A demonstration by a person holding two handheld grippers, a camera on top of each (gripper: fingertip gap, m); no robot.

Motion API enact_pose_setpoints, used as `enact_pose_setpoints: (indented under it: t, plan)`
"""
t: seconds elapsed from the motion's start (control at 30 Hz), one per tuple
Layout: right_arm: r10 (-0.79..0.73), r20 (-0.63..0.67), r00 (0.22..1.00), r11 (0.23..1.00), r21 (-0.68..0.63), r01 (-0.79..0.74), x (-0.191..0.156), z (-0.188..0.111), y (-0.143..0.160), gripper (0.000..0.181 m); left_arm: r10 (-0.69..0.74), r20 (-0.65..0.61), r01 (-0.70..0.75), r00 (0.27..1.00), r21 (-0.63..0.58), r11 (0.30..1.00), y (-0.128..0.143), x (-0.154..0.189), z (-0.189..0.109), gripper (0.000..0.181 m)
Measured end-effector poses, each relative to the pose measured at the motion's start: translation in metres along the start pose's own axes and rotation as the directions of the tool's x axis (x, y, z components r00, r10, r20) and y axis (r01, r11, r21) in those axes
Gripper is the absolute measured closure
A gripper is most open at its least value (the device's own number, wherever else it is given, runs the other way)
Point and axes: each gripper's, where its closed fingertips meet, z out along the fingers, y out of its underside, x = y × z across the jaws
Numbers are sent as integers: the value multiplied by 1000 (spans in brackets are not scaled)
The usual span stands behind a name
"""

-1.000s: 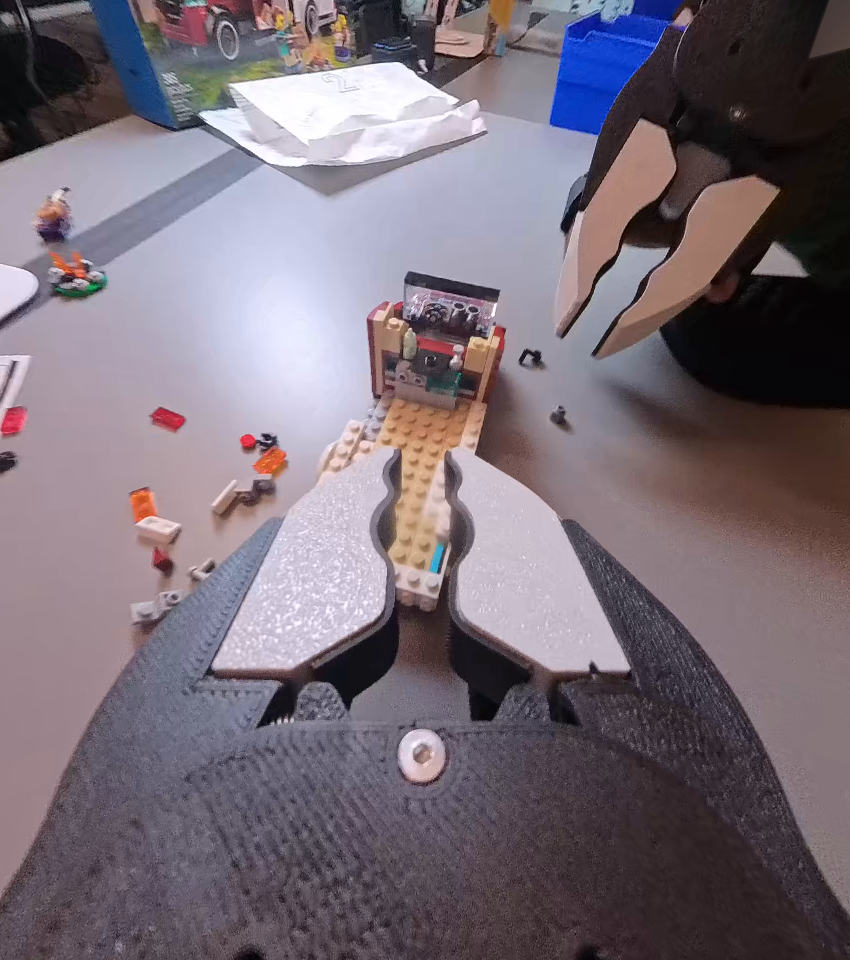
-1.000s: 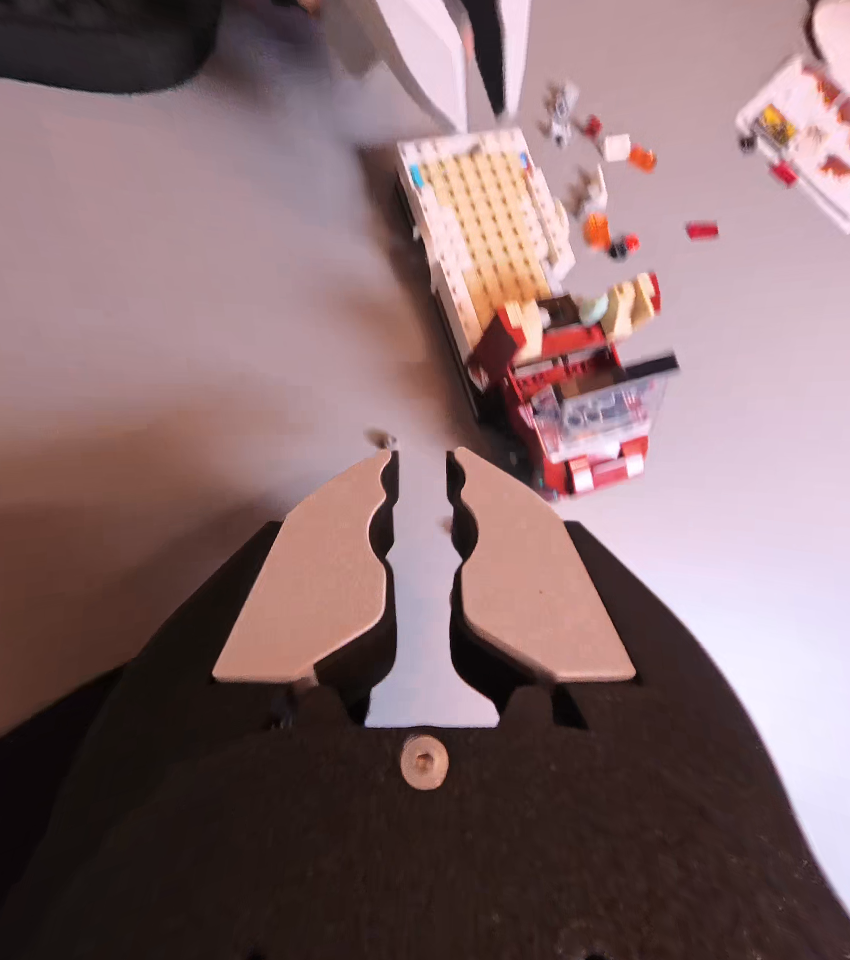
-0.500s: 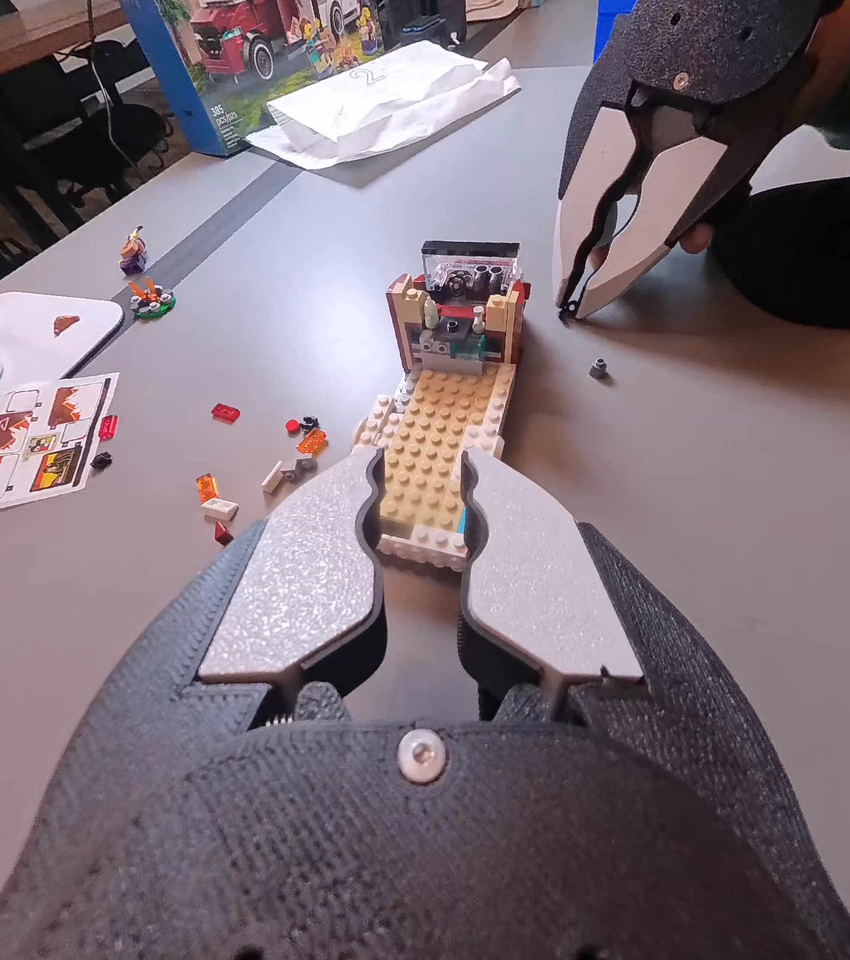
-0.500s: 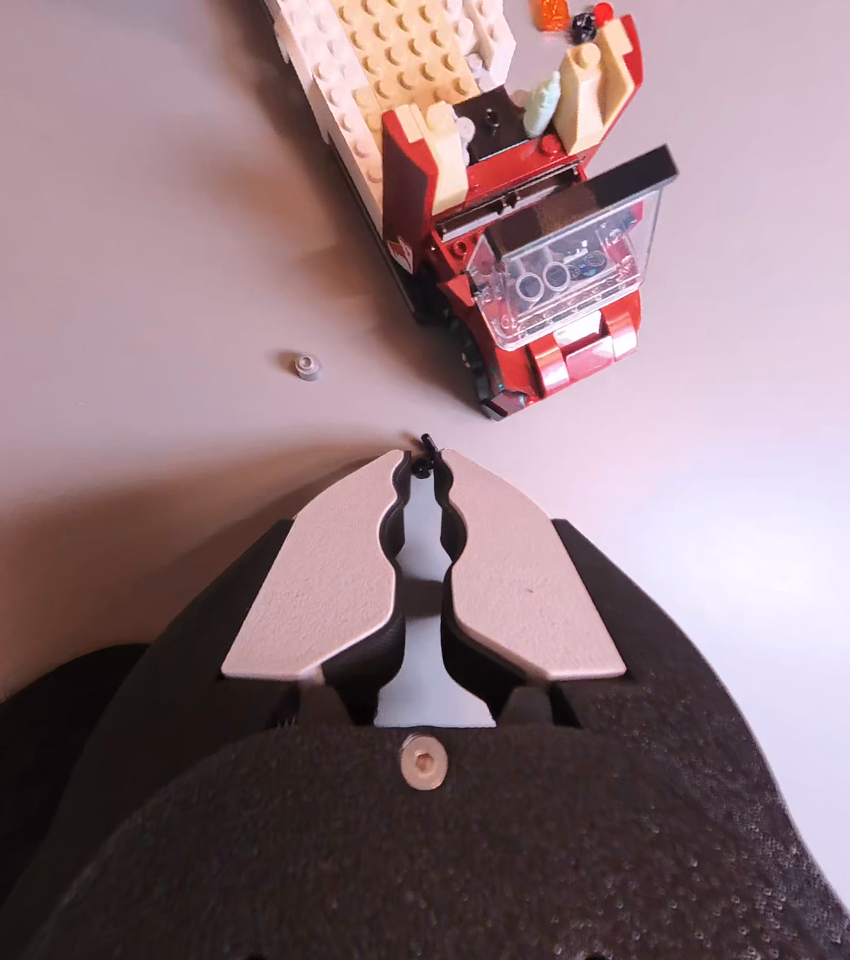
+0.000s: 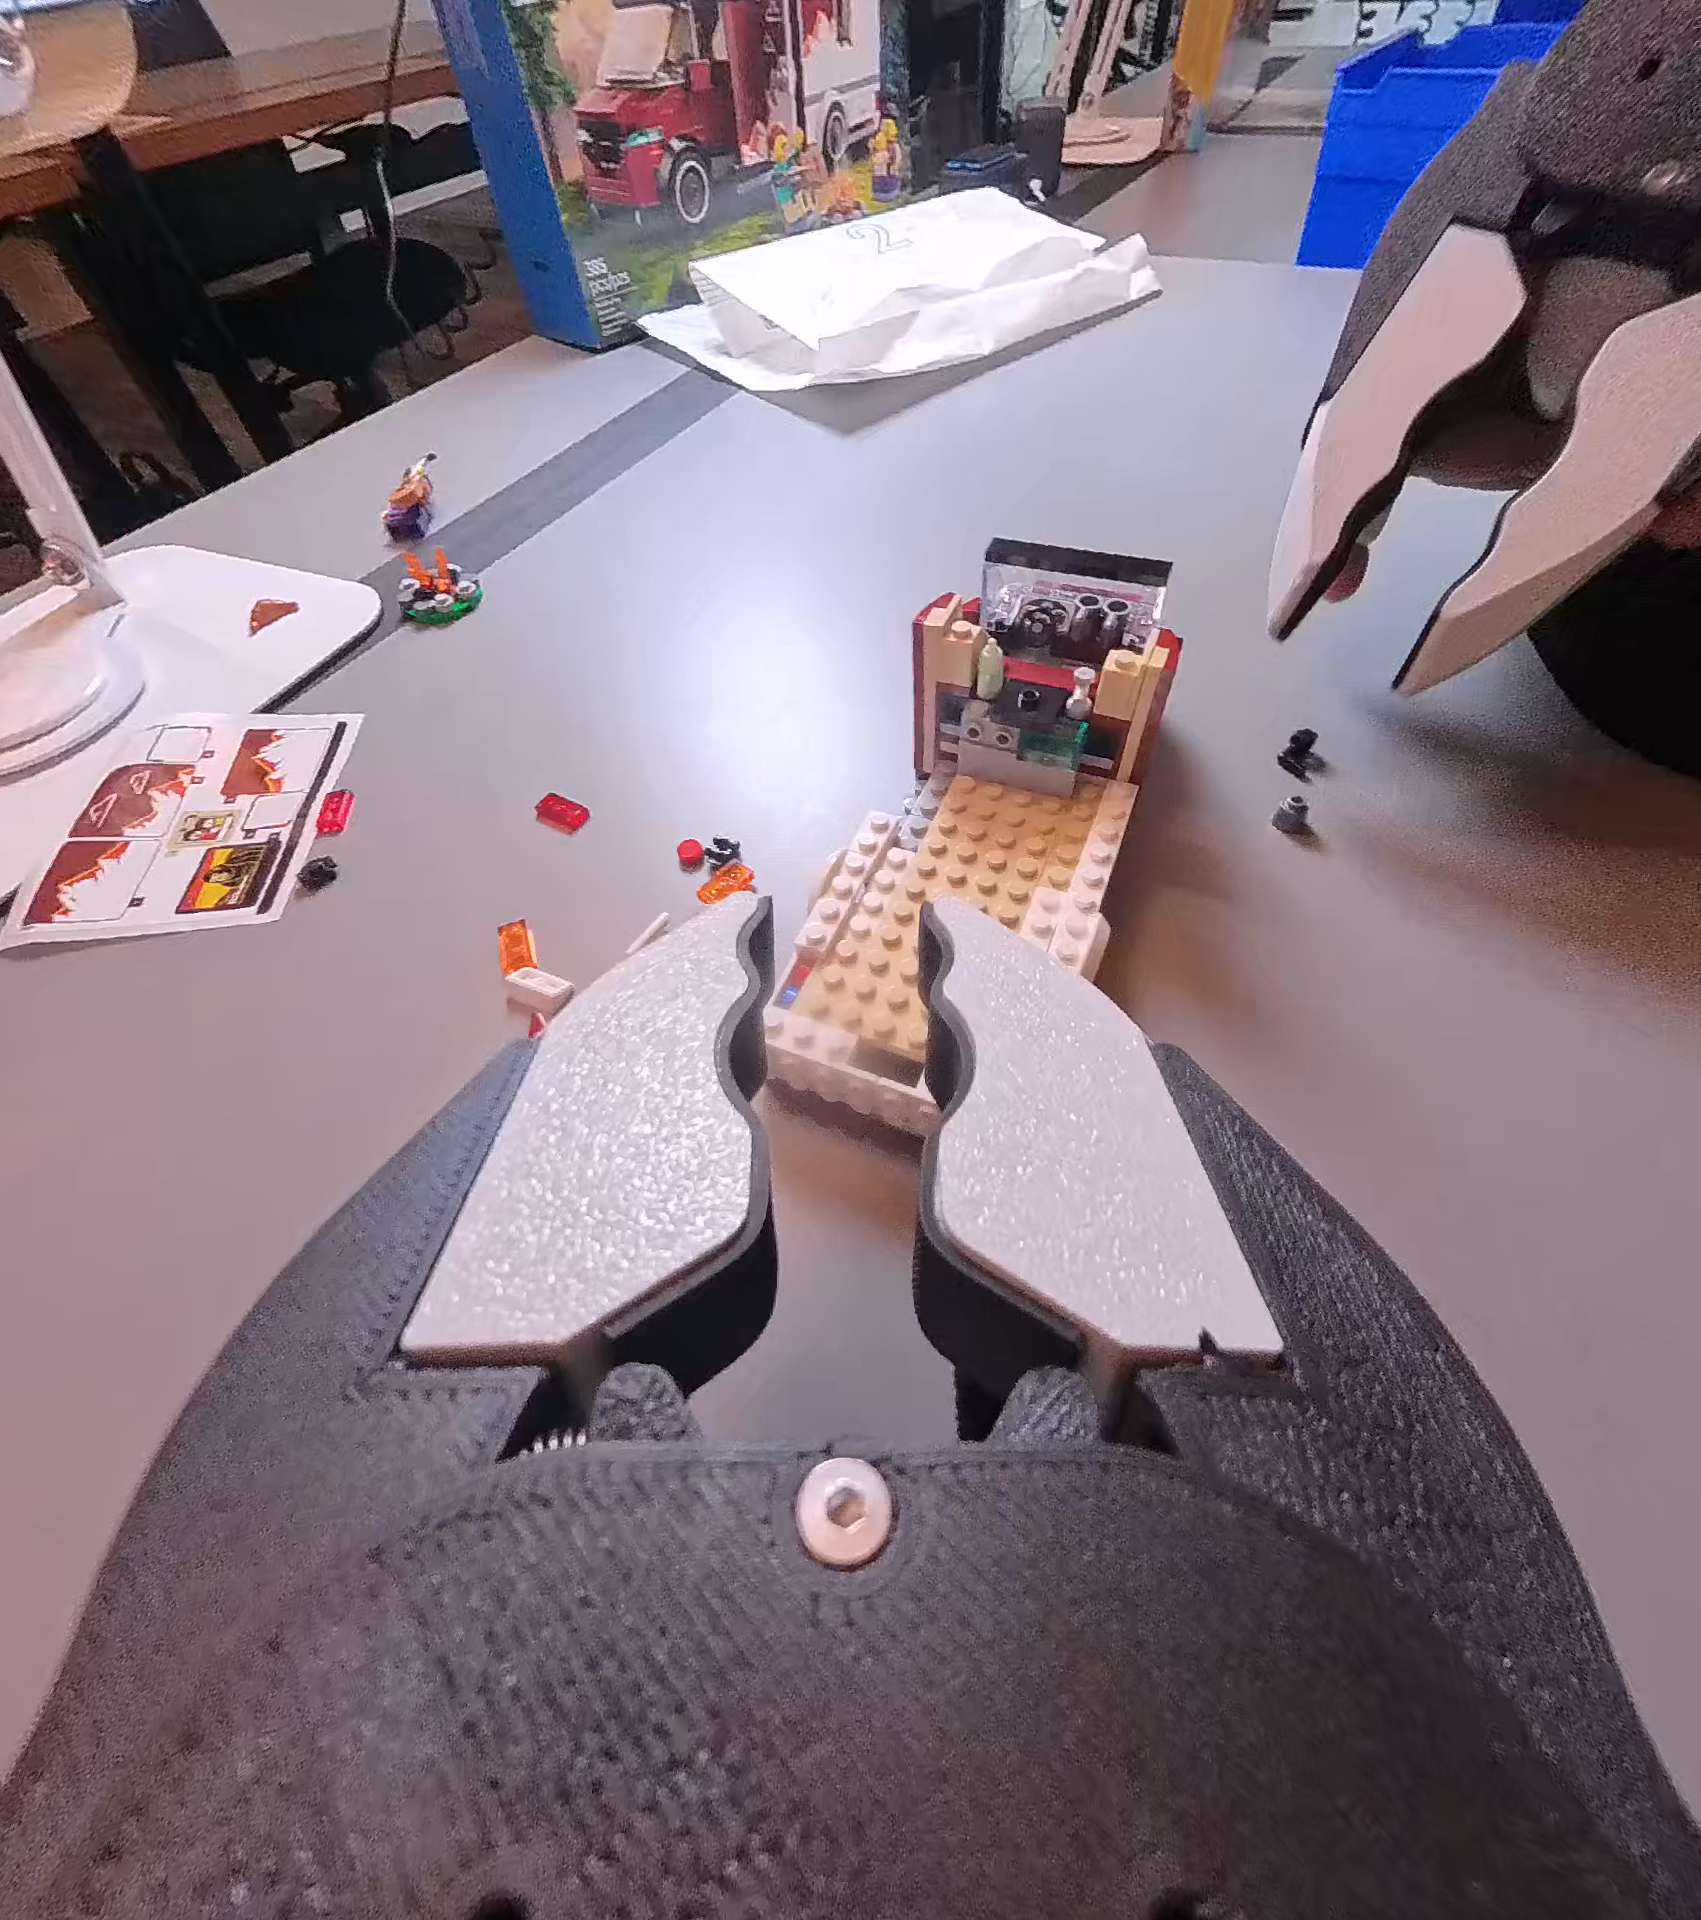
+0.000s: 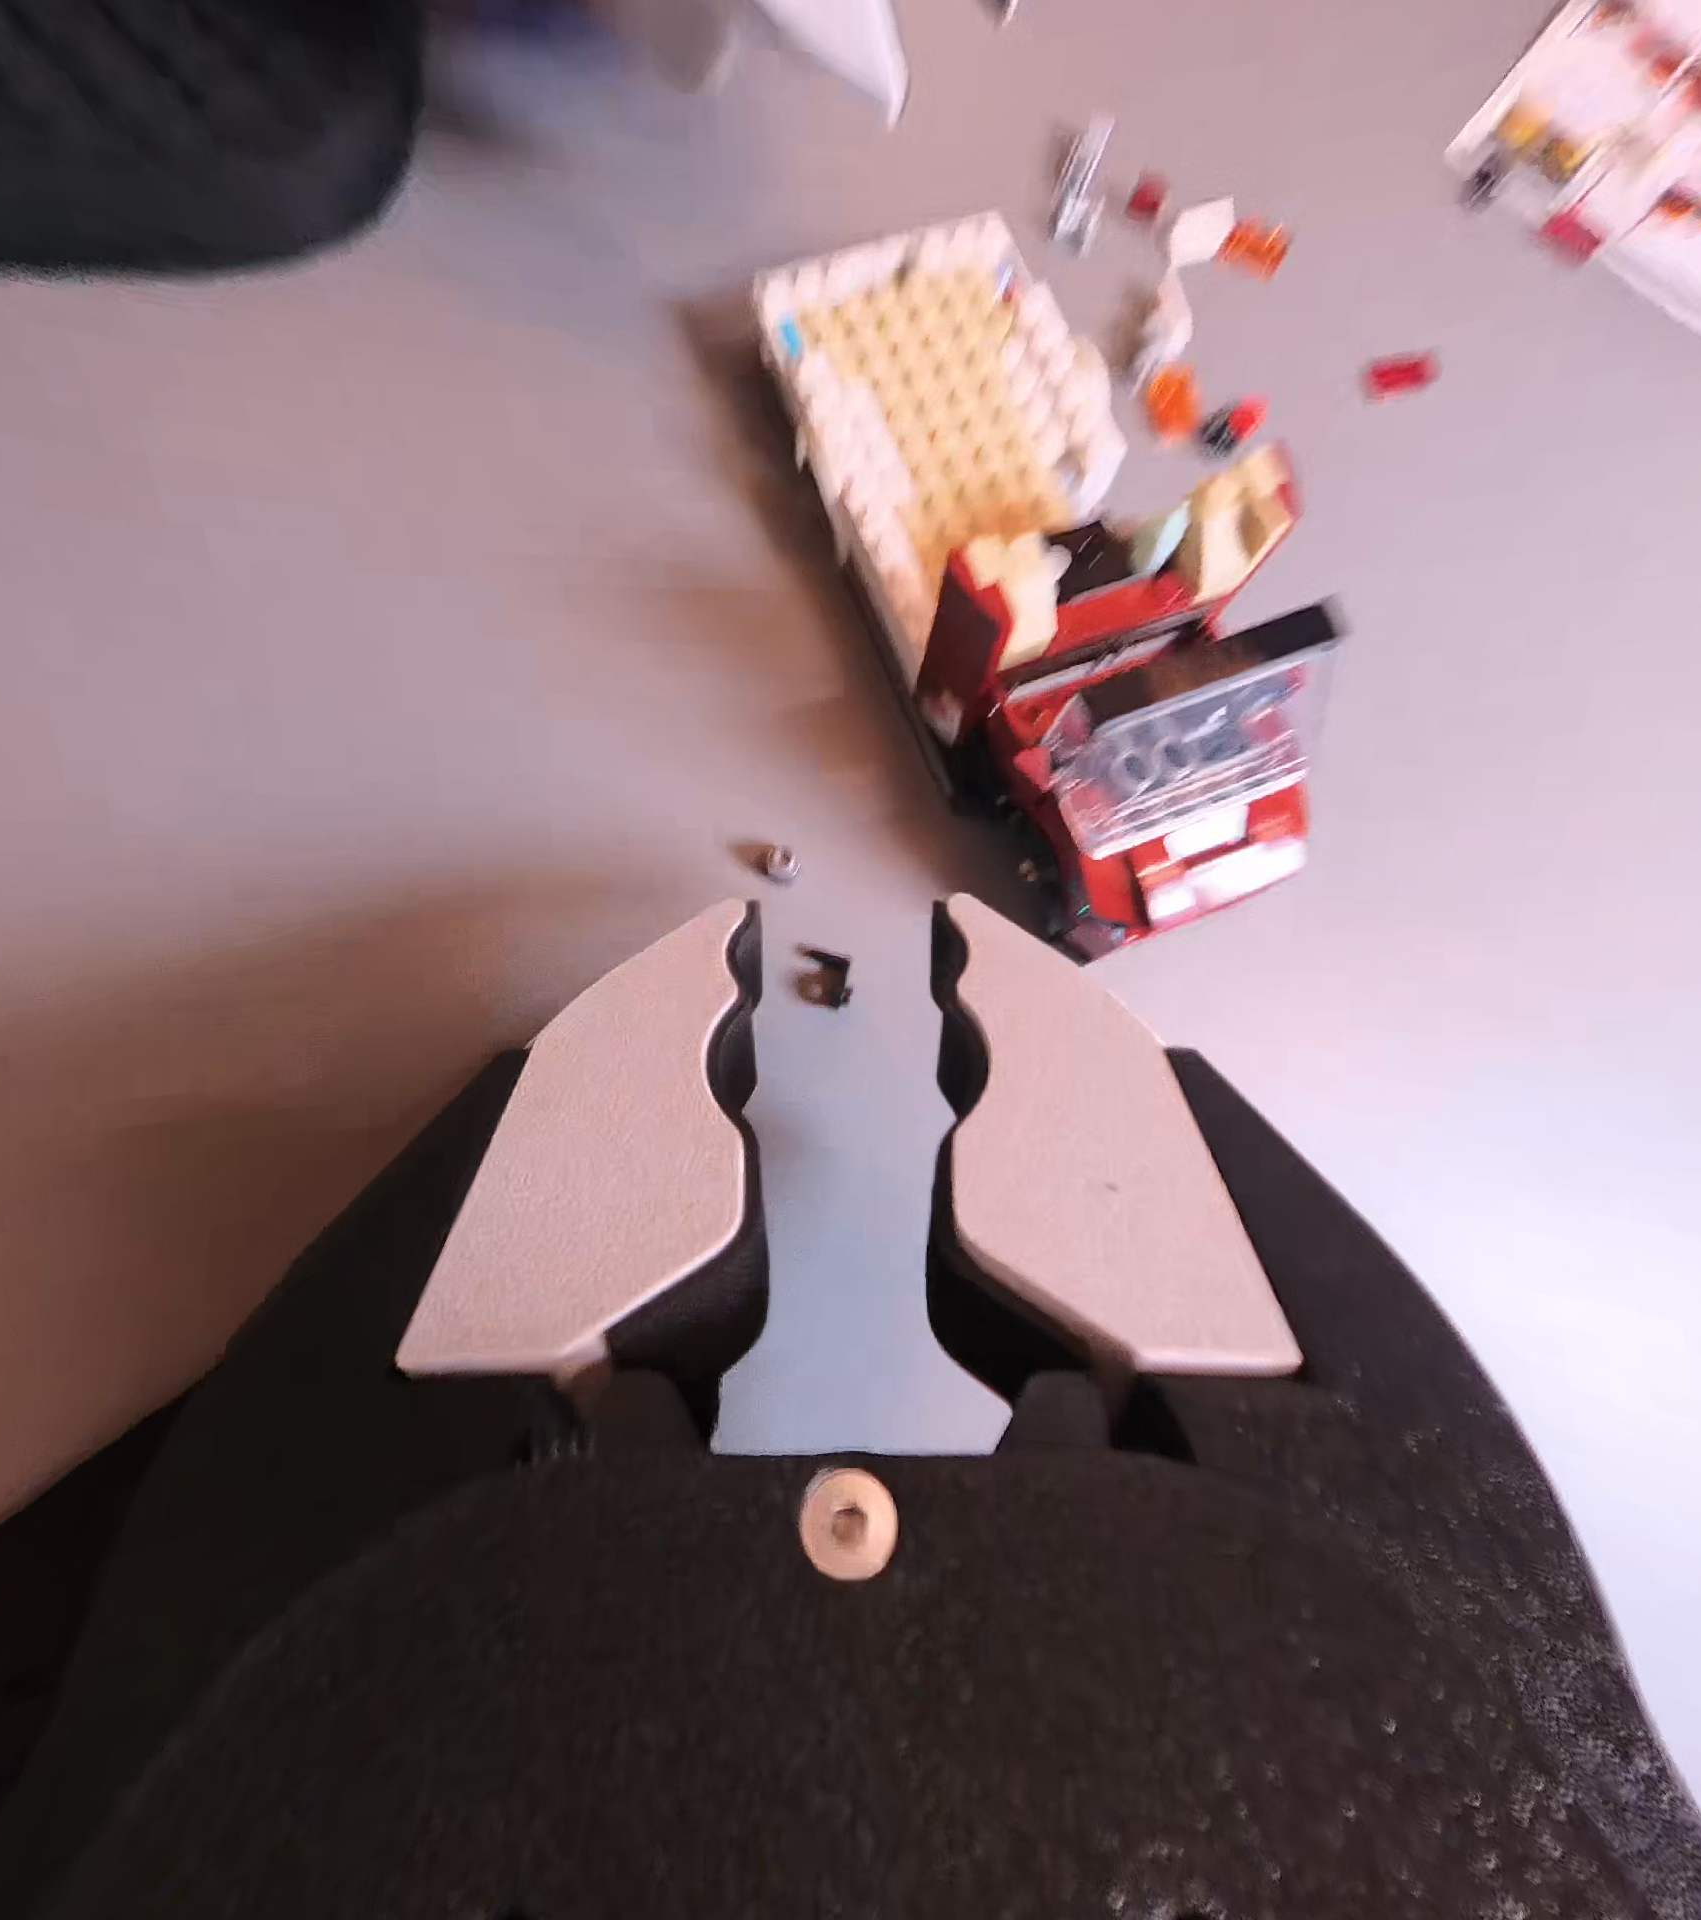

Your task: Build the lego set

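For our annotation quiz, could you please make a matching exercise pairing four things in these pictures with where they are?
Things:
1. small black piece
2. sticker sheet
3. white paper bag
4. truck model

Places:
A. in front of the set's box
B. on the table between the right gripper's open jaws
C. beside the white lamp base
D. its rear end between the left gripper's jaws

Pairs: 1-B, 2-C, 3-A, 4-D
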Motion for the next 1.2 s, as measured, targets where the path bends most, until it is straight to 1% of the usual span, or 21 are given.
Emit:
enact_pose_setpoints:
  t: [0.07, 0.17, 0.23, 0.33, 0.43, 0.5, 0.57, 0.63, 0.7, 0.77, 0.83, 0.93, 1.03, 1.2]
  plan:
    - [15, -45, 999, 990, 138, -8, 10, -13, -19, 149, -22, 25, 22, 999, 3, 1000, 0, -7, -1, 156]
    - [67, -116, 991, 942, 336, -24, 27, -30, -42, 148, -60, 75, 59, 995, 14, 998, 1, -23, -4, 157]
    - [121, -149, 981, 900, 433, -46, 38, -38, -51, 149, -93, 127, 90, 988, 24, 996, 1, -40, -7, 158]
    - [200, -136, 970, 842, 531, -99, 47, -41, -58, 150, -107, 211, 107, 972, 10, 994, 6, -74, -8, 159]
    - [225, -126, 966, 830, 544, -122, 49, -34, -57, 151, -105, 262, 127, 959, -69, 990, 20, -109, 0, 159]
    - [220, -129, 967, 830, 545, -116, 48, -31, -58, 152, -122, 236, 157, 964, -134, 979, 29, -120, 11, 159]
    - [222, -127, 967, 826, 551, -117, 47, -30, -58, 152, -123, 225, 165, 966, -174, 971, 33, -130, 21, 160]
    - [227, -119, 967, 827, 547, -127, 47, -28, -57, 153, -113, 230, 162, 966, -204, 966, 34, -142, 31, 161]
    - [233, -112, 966, 828, 544, -137, 49, -27, -55, 153, -101, 190, 147, 977, -245, 958, 34, -147, 44, 163]
    - [246, -103, 964, 824, 546, -151, 50, -27, -54, 154, -92, 175, 140, 980, -282, 949, 36, -156, 59, 163]
    - [251, -100, 963, 822, 547, -158, 50, -27, -54, 154, -83, 137, 123, 987, -315, 941, 38, -159, 73, 162]
    - [245, -116, 962, 830, 539, -147, 51, -28, -52, 154, -58, 121, 99, 991, -367, 925, 41, -162, 85, 163]
    - [247, -125, 961, 831, 538, -144, 52, -29, -51, 155, -29, 98, 66, 995, -401, 914, 41, -160, 92, 167]
    - [232, -129, 964, 840, 526, -132, 48, -26, -51, 156, -27, 87, 62, 996, -438, 897, 40, -160, 96, 171]
